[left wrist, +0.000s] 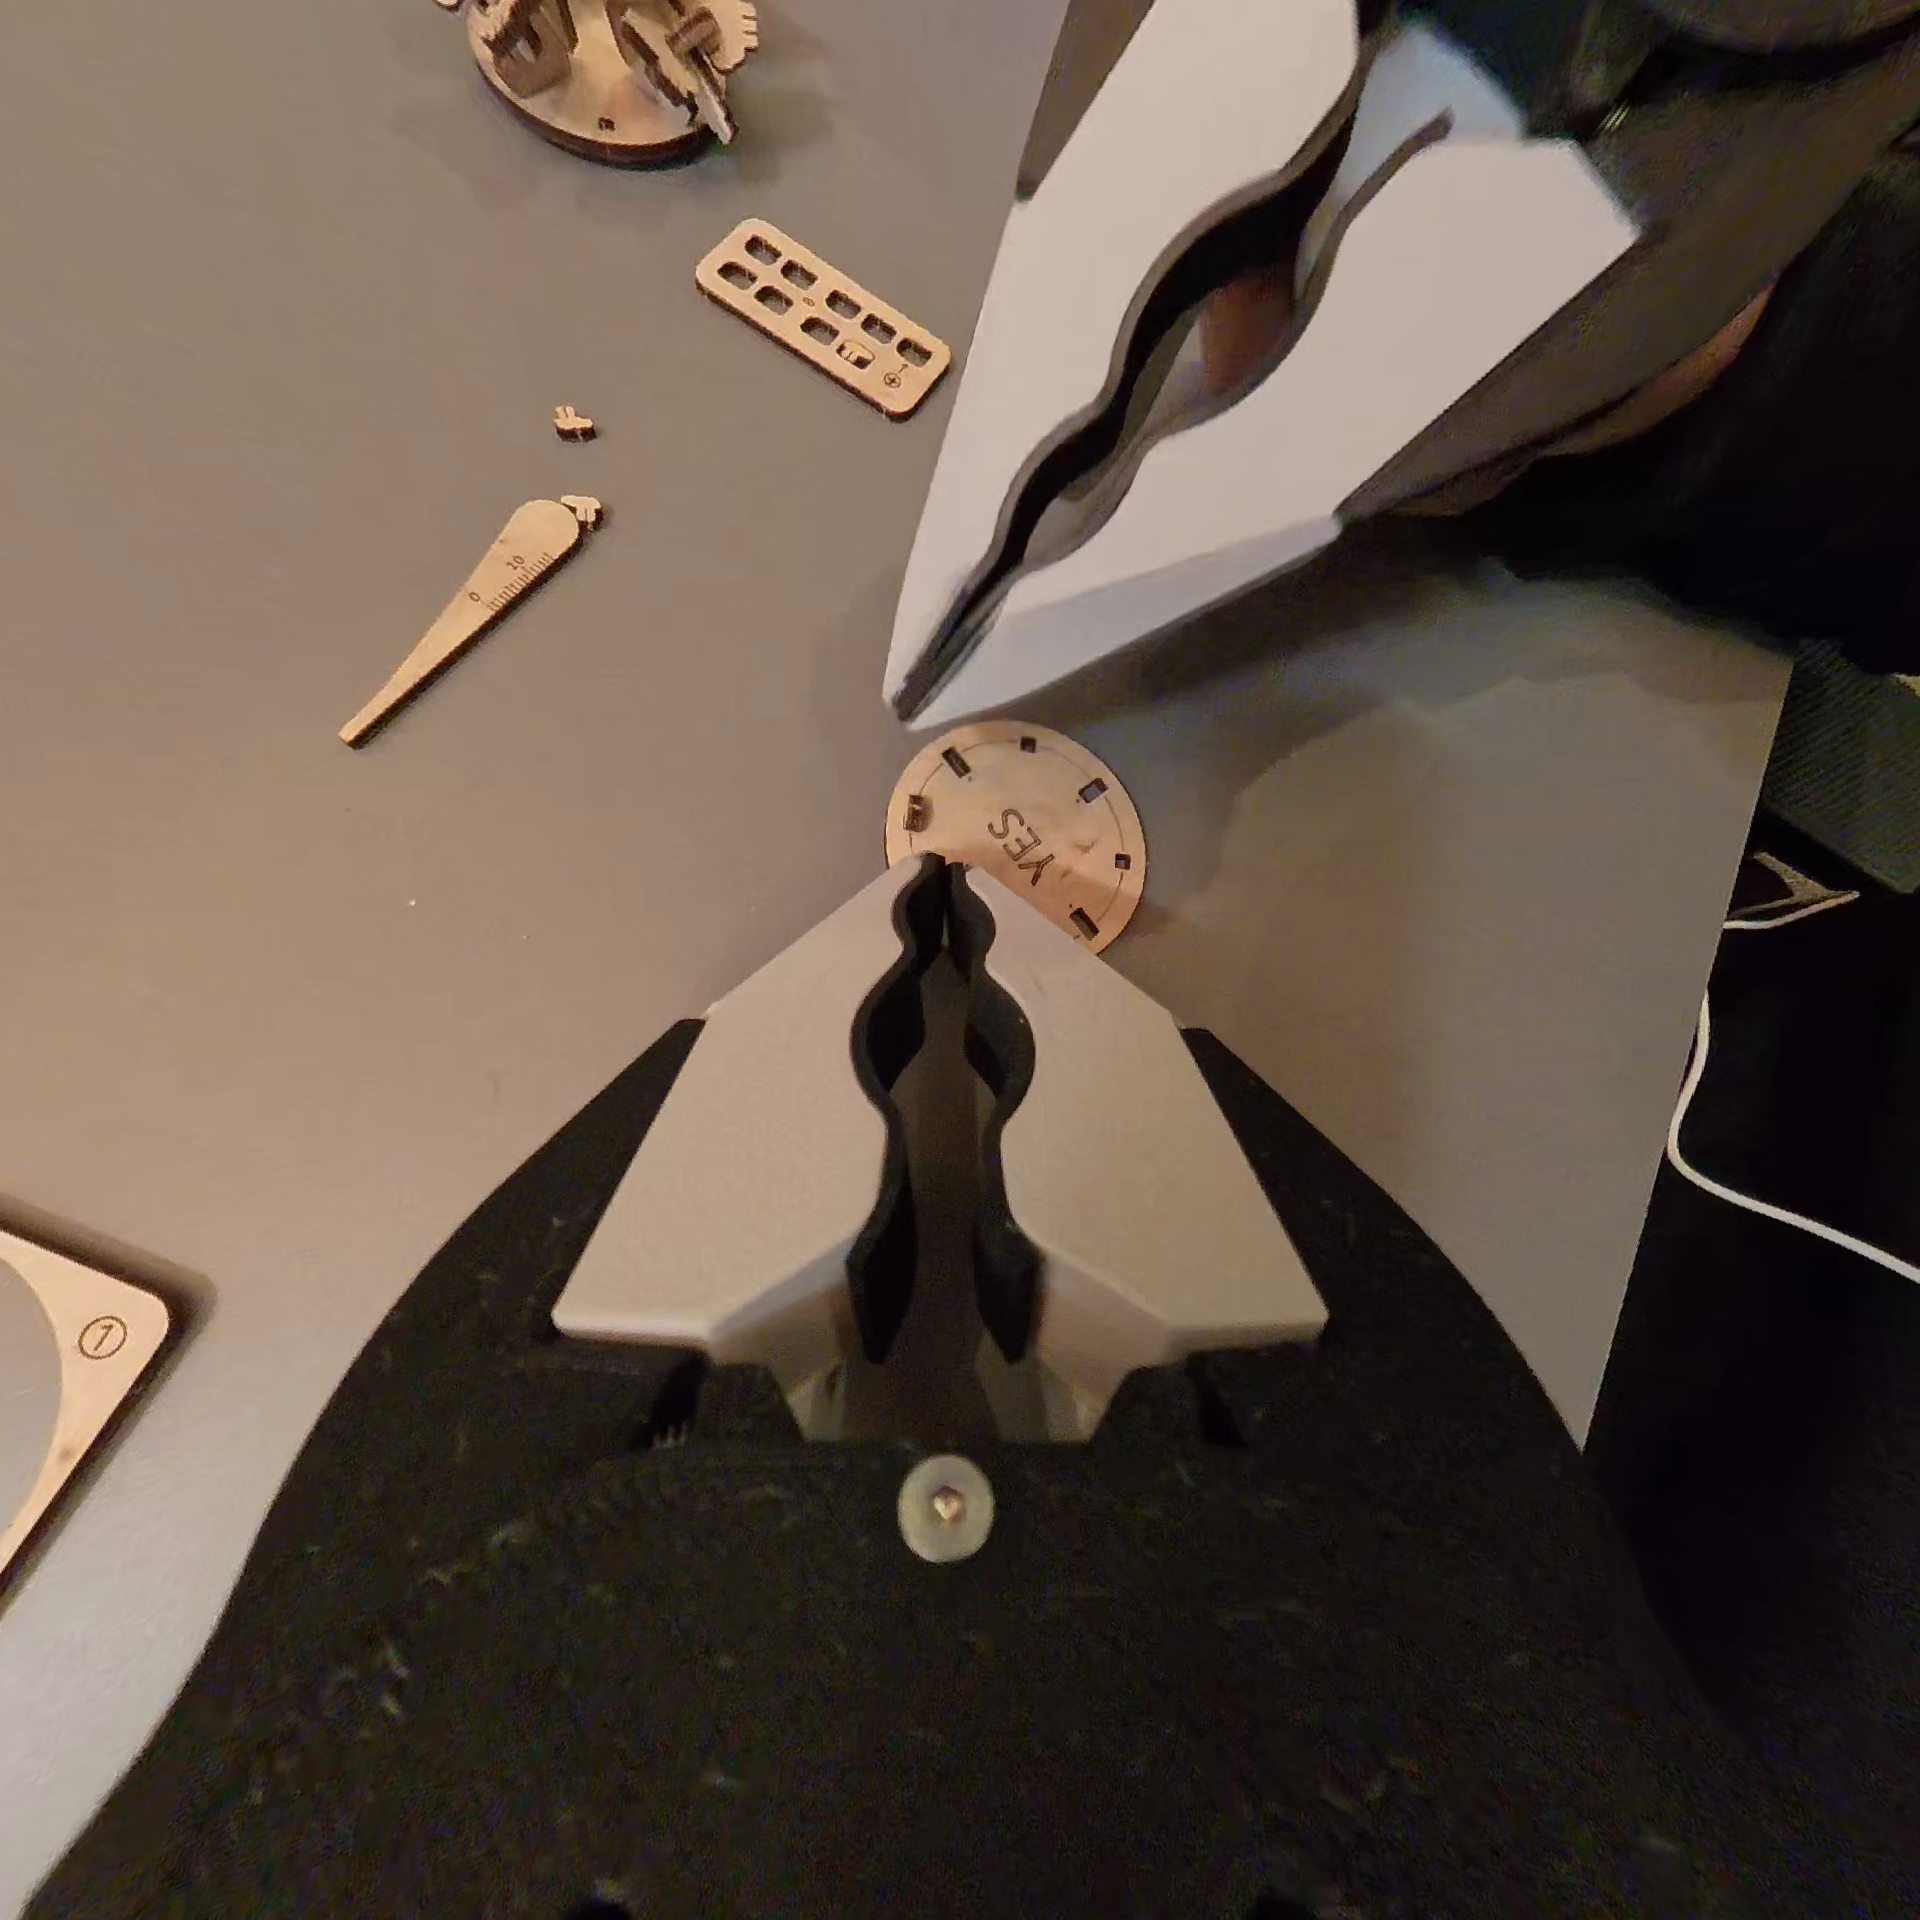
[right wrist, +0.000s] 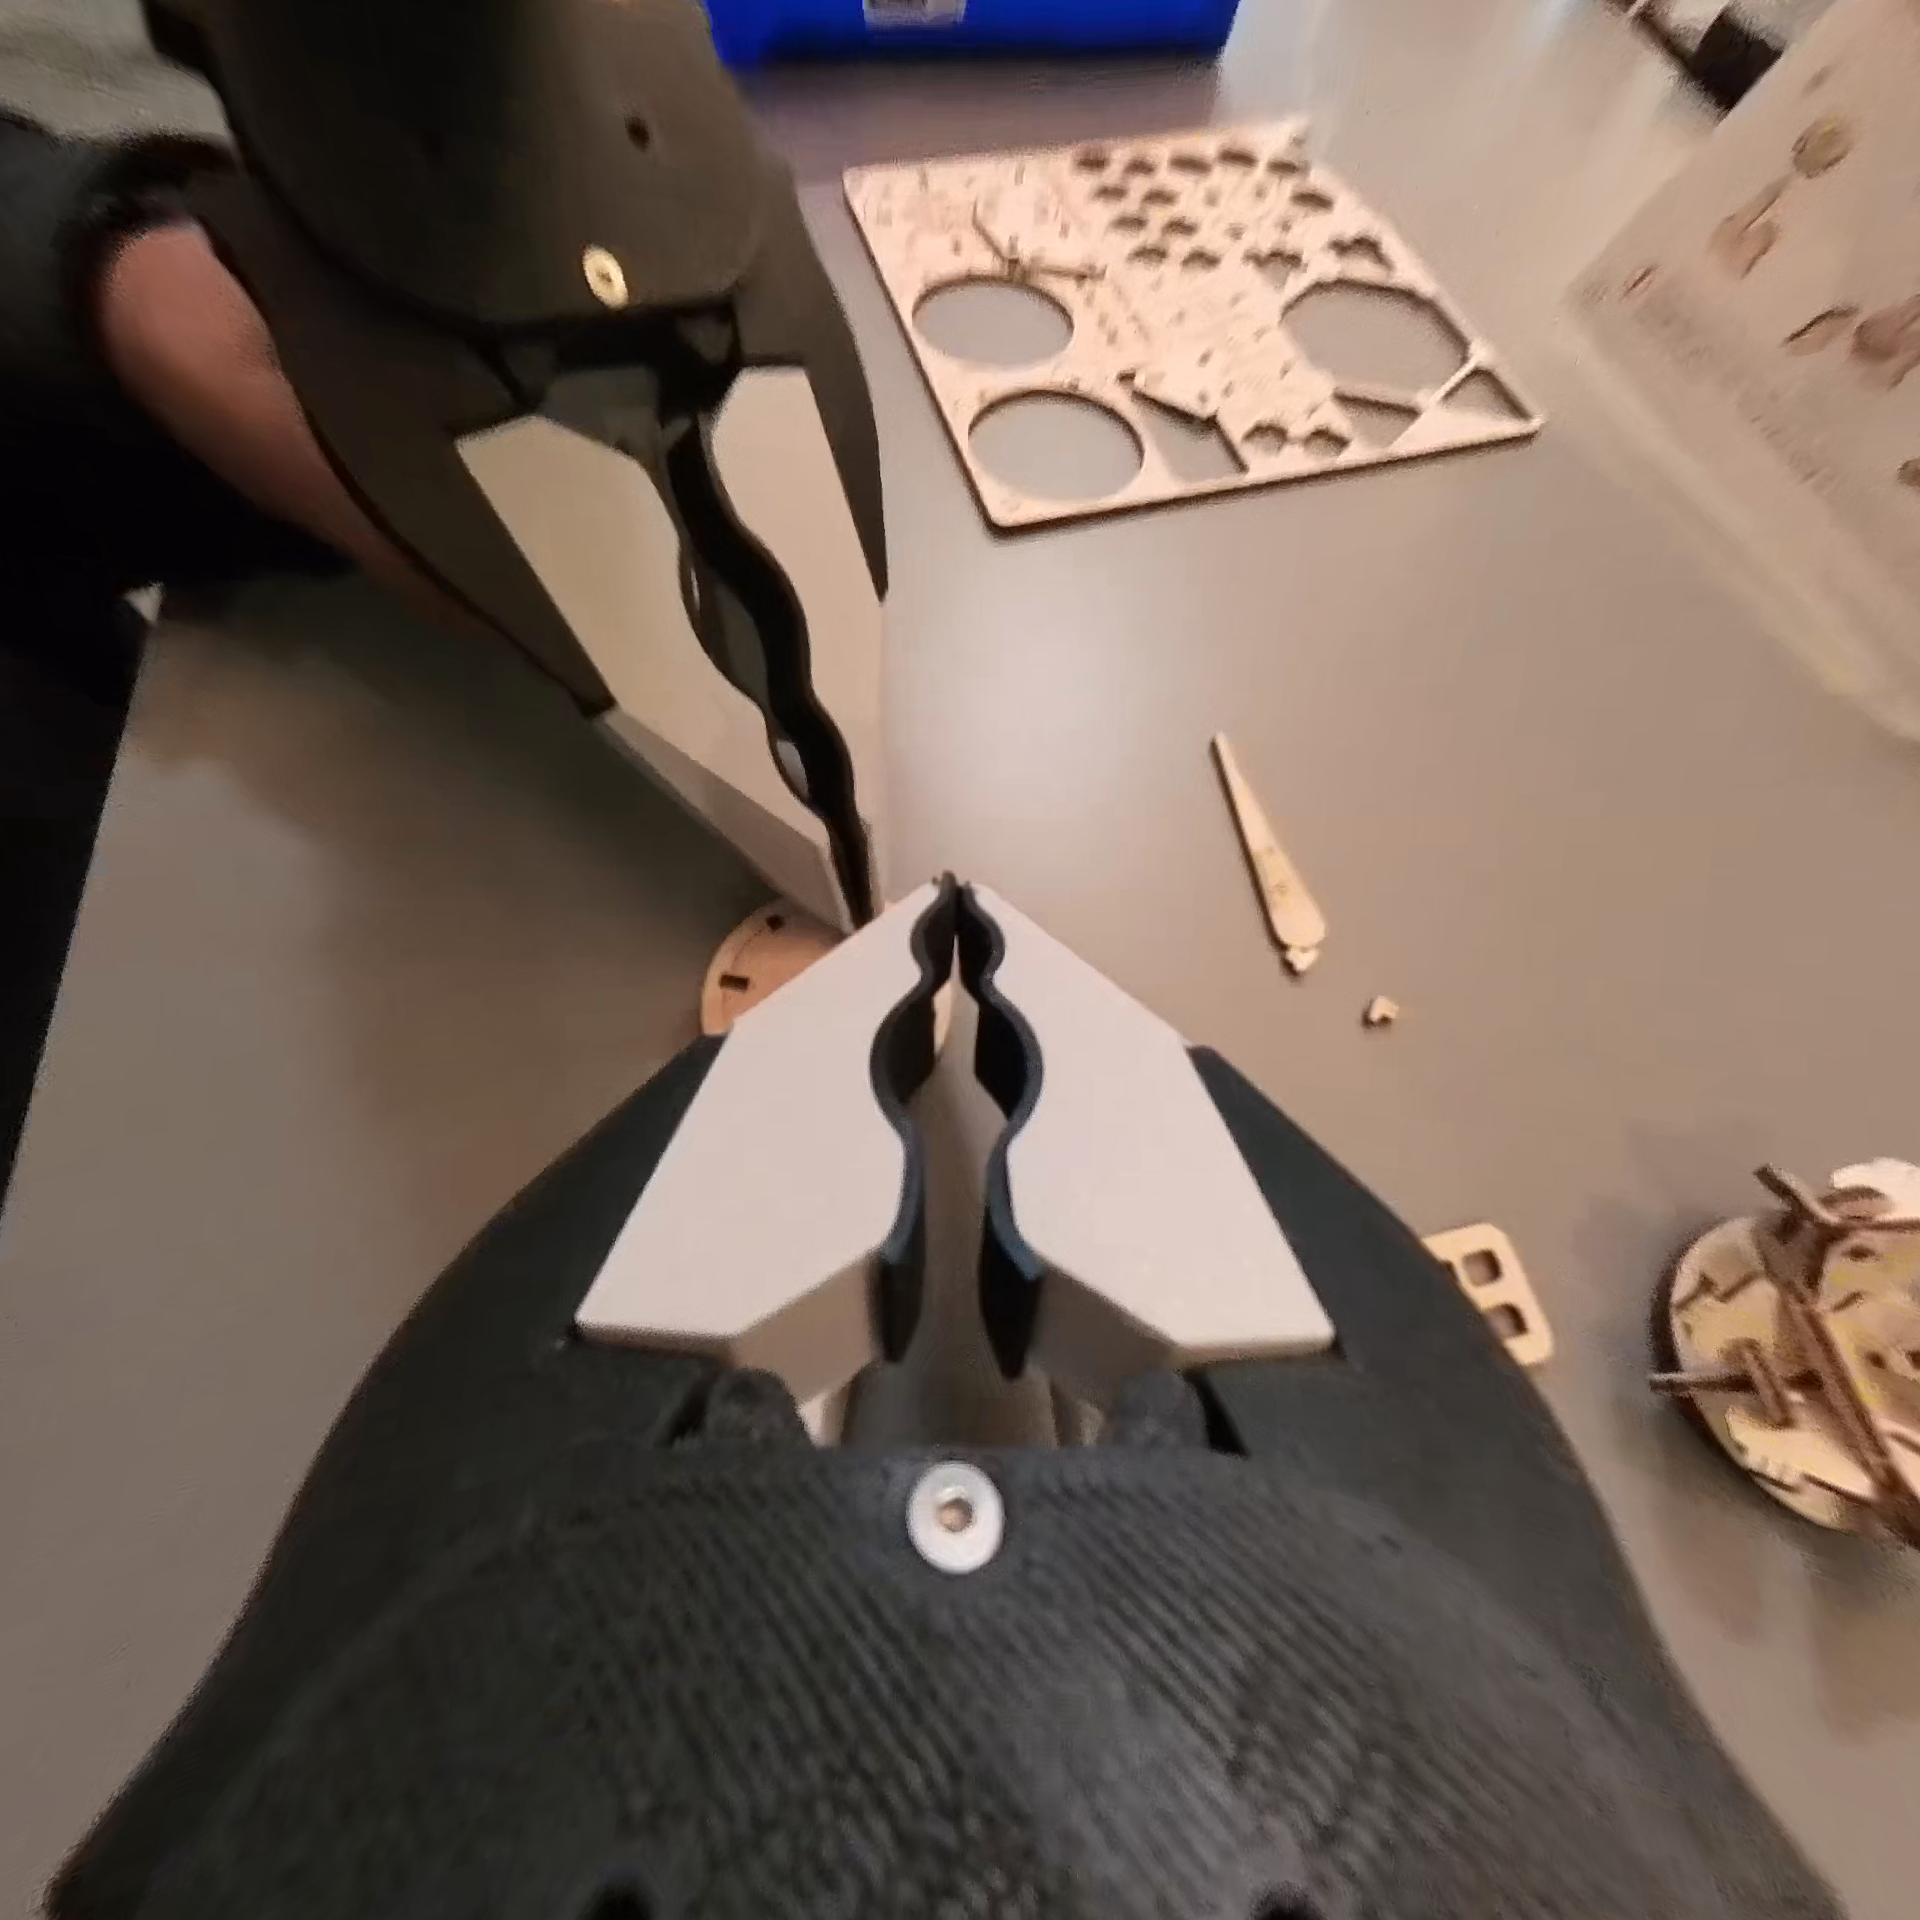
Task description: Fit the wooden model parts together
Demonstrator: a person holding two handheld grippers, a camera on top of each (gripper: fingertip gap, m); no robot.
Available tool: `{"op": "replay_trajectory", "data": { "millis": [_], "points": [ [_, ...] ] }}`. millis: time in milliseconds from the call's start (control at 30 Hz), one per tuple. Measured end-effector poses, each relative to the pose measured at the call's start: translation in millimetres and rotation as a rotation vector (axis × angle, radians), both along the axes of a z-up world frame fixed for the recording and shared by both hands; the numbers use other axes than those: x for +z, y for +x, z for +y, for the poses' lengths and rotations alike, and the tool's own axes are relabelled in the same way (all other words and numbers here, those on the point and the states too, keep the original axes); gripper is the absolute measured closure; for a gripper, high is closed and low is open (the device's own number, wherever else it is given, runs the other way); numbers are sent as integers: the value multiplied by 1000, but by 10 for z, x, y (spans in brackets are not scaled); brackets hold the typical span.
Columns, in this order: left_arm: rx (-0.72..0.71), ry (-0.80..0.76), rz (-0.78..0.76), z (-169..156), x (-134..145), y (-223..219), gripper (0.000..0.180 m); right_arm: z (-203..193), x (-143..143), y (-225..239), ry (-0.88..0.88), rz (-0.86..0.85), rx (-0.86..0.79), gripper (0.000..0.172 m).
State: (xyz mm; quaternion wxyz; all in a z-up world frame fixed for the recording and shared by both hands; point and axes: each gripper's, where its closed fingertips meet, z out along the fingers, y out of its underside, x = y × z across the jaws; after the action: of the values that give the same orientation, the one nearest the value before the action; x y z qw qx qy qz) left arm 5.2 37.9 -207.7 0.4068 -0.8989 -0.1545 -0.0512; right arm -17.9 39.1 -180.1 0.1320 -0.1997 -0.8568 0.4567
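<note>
The left tool (left wrist: 943, 862) has its two black wavy-edged fingers closed together with nothing between them, its tips at the near rim of a round, flat, pale wooden disc (left wrist: 1039, 821) with small slots around its edge, which lies on the grey worktop (left wrist: 312, 935) close to that worktop's edge. The right tool (right wrist: 951, 885) is likewise closed on nothing, its tips poised just past the far rim of the same disc, so the two tools face each other across it. Farther out on the worktop lie a long tapered wooden strip with an engraved scale (left wrist: 468, 613), a tiny wooden piece (left wrist: 574, 421) near its wide end, and a small rectangular wooden plate with rows of cut-out holes (left wrist: 823, 317). Beyond these stands a partly built wooden model on a round base (left wrist: 613, 73). A square wooden sheet with round and irregular cut-outs (right wrist: 1184, 343) lies farther along, and a blue bin (right wrist: 966, 31) sits at the far edge.
</note>
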Motion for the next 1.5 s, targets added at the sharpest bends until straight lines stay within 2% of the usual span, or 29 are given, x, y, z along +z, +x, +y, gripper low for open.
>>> {"op": "replay_trajectory", "data": {
  "millis": [67, 133, 300, 400, 567, 600, 667, 733, 800, 867, 933, 1000, 1133, 1267, 1367, 1433, 1500],
  "points": [
    [0, -1, 4, 0, 0, 0, 180, -37, -1, 27, -23, -27, 15, 172],
    [1, 2, 0, 0, 2, -2, 180, -27, -235, 53, 68, -103, 23, 172],
    [1, 1, -3, -1, 1, -1, 180, -61, 70, 16, -31, 19, 11, 172],
    [1, 4, -12, -1, 1, -1, 180, -76, -226, 54, 70, -82, 28, 172],
    [0, 6, -19, -2, 2, -2, 180, -51, 53, -1, -3, 27, 1, 172],
    [0, 6, -22, -2, 1, 0, 180, -61, 10, 11, 10, 9, 8, 172],
    [0, 7, -26, -1, 1, 0, 180, -51, -250, 56, 103, -84, 24, 172],
    [0, 8, -29, -2, 2, -1, 180, -41, -183, 31, 84, -62, 12, 172],
    [0, 8, -29, -2, 2, -1, 180, -27, 1, -23, 41, 36, -11, 172],
    [0, 9, -31, -3, 1, -1, 180, -58, 75, -17, 3, 42, -11, 172],
    [0, 10, -35, -2, 2, -1, 180, -38, -198, 11, 100, -55, -3, 172],
    [-2, 11, -38, 0, 3, 3, 180, -19, -217, 1, 99, -68, -9, 172],
    [-2, 9, -37, -1, 0, 4, 180, -32, 147, -48, -24, 60, -34, 172],
    [-2, 11, -43, 0, 1, 4, 180, -9, 323, -145, -140, 134, -85, 172],
    [-3, 10, -36, 1, 1, 5, 180, 32, 725, -171, -435, 146, -98, 172],
    [-18, 8, -33, 8, 0, 27, 180, 82, 965, -202, -653, 93, -119, 172],
    [-26, 7, -25, 9, 2, 37, 180, 89, 1037, -256, -736, 77, -140, 172]
  ]
}}
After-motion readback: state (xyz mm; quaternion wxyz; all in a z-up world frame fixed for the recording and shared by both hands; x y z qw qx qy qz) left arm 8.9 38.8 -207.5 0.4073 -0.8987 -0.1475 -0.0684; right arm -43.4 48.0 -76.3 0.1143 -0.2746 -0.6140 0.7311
